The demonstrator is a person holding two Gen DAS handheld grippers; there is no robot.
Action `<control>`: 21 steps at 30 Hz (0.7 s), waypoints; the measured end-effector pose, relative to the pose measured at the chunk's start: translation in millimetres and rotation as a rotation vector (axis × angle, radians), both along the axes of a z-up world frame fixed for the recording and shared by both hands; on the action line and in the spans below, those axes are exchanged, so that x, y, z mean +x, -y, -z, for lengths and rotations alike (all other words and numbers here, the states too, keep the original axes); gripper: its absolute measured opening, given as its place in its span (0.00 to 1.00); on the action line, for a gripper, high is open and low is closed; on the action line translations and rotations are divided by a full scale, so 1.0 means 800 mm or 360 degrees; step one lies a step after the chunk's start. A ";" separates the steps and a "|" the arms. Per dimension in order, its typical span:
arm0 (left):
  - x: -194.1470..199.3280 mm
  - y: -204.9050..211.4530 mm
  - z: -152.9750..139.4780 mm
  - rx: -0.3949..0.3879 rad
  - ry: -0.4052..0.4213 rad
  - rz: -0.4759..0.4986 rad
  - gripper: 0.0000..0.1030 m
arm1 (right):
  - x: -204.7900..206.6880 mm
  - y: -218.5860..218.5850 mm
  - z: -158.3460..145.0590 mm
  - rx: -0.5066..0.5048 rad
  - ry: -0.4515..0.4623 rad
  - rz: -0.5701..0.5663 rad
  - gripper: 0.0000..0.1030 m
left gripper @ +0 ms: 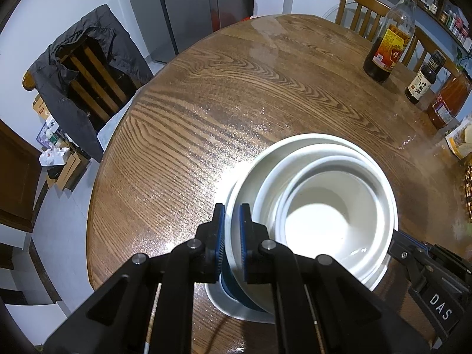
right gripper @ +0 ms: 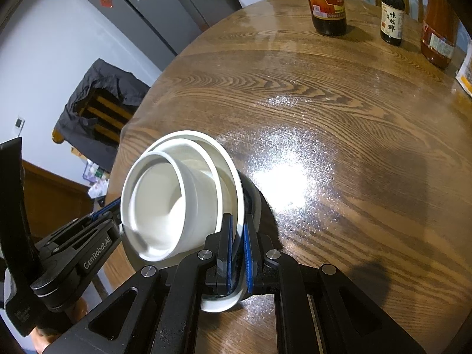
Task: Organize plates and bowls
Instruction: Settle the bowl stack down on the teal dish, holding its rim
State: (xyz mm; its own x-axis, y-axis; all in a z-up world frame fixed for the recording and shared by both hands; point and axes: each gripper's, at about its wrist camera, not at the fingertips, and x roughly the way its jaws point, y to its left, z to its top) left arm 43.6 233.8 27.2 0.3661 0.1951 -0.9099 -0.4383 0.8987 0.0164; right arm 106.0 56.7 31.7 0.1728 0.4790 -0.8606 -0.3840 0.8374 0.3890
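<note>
White bowls are nested three deep: a small bowl (left gripper: pixel 321 224) inside a middle bowl (left gripper: pixel 312 159) inside the big outer bowl (left gripper: pixel 250 177), all empty, tipped up over a white plate (left gripper: pixel 236 309) on the wooden surface (left gripper: pixel 206 112). Left gripper (left gripper: pixel 232 212) fingers pinch the outer rim on one side, right gripper (right gripper: pixel 237 221) fingers clamp the opposite rim.

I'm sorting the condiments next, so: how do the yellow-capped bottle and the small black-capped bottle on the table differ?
The yellow-capped bottle is taller and broader; the black-capped bottle is short and slim. The yellow-capped one has clear glass above dark liquid that sits low; the black-capped one looks dark throughout. Its label is red and gold, the other's white with black characters. Both stand upright at the table's far side.
</note>
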 end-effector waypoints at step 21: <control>0.018 -0.003 -0.001 0.0008 0.0006 0.0040 0.05 | 0.014 -0.001 0.000 0.0015 -0.0030 0.0073 0.10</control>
